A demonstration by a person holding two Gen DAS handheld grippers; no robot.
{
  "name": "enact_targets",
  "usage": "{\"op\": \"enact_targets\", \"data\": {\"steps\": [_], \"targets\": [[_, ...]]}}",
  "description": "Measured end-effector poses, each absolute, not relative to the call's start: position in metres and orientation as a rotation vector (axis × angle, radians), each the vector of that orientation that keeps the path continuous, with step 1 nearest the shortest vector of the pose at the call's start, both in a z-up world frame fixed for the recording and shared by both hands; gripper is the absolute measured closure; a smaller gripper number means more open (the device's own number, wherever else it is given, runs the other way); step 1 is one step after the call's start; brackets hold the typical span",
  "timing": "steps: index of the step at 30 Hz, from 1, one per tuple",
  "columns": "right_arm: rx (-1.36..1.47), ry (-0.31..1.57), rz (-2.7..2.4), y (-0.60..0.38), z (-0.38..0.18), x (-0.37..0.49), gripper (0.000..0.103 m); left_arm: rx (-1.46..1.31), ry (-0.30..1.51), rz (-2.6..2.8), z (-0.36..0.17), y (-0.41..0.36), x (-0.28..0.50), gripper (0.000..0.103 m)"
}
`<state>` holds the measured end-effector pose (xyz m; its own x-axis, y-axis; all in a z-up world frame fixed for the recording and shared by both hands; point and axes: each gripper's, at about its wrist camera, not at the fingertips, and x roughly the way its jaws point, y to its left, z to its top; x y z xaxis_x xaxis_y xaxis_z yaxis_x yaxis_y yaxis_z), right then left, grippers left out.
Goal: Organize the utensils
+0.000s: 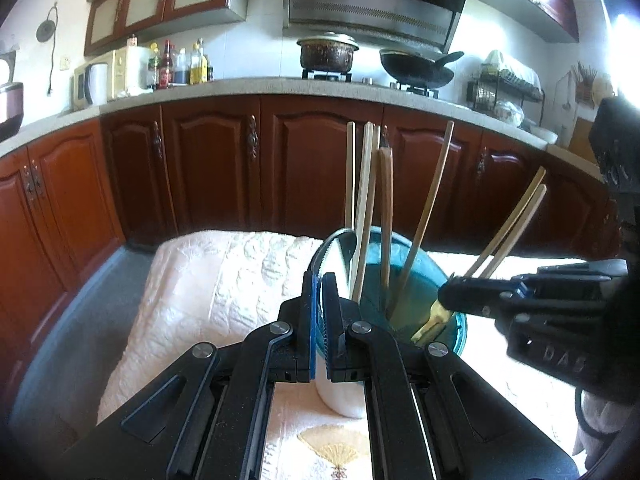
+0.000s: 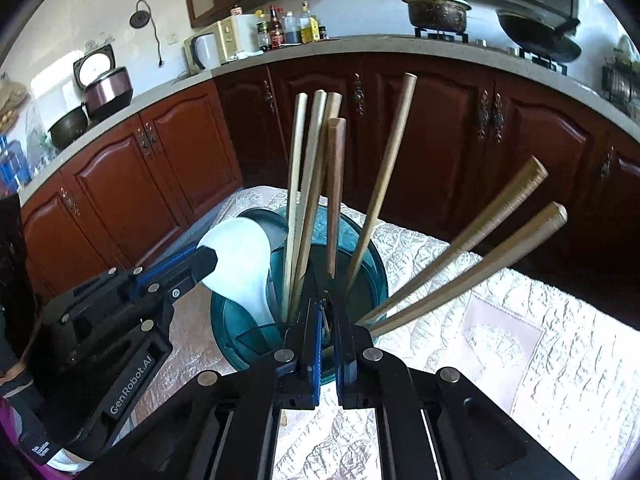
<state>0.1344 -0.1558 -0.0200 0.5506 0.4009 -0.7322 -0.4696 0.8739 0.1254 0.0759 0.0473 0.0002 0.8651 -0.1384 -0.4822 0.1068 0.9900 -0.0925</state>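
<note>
A teal round utensil holder [image 1: 420, 272] [image 2: 360, 256] stands on a white cloth and holds several wooden chopsticks [image 1: 386, 208] [image 2: 336, 184]. My left gripper [image 1: 319, 284] [image 2: 204, 260] is shut on a white spoon [image 1: 344, 396] [image 2: 244, 264], whose bowl sits over the holder's left rim. My right gripper [image 2: 329, 312] [image 1: 444, 296] is shut on a pair of chopsticks [image 2: 472, 264] [image 1: 516, 224] that lean out to the right, tips inside the holder.
The white embossed cloth [image 1: 224, 280] [image 2: 540, 360] covers the table. Red-brown cabinets [image 1: 208, 160] run behind under a grey counter [image 1: 240, 88] with a microwave, bottles, a pot [image 1: 327, 53] and a wok [image 1: 418, 66].
</note>
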Motion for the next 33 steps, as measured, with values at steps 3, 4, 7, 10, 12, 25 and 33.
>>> {"op": "enact_targets", "data": {"steps": [3,4,7,10,12,25,33], "targets": [[-0.06,0.838,0.515,-0.166,-0.019,0.131,0.095,-0.068,0.519,-0.137,0.001,0.05,0.075,0.102],[-0.048,0.837,0.512,-0.168,-0.019,0.129,0.094,-0.069,0.522,-0.14,0.001,0.05,0.075,0.102],[-0.018,0.835,0.511,-0.175,-0.017,0.127,0.092,-0.075,0.539,-0.144,0.002,0.051,0.074,0.101],[-0.002,0.826,0.507,-0.18,-0.013,0.123,0.092,-0.089,0.558,-0.146,0.001,0.052,0.072,0.099],[0.01,0.822,0.508,-0.184,-0.01,0.119,0.089,-0.092,0.566,-0.148,0.0,0.052,0.069,0.093],[0.051,0.76,0.462,-0.204,0.012,0.085,0.072,-0.096,0.607,-0.151,0.017,0.053,0.044,0.054],[0.046,0.778,0.431,-0.197,0.008,0.074,0.065,-0.081,0.632,-0.109,0.026,0.054,0.025,0.054]]}}
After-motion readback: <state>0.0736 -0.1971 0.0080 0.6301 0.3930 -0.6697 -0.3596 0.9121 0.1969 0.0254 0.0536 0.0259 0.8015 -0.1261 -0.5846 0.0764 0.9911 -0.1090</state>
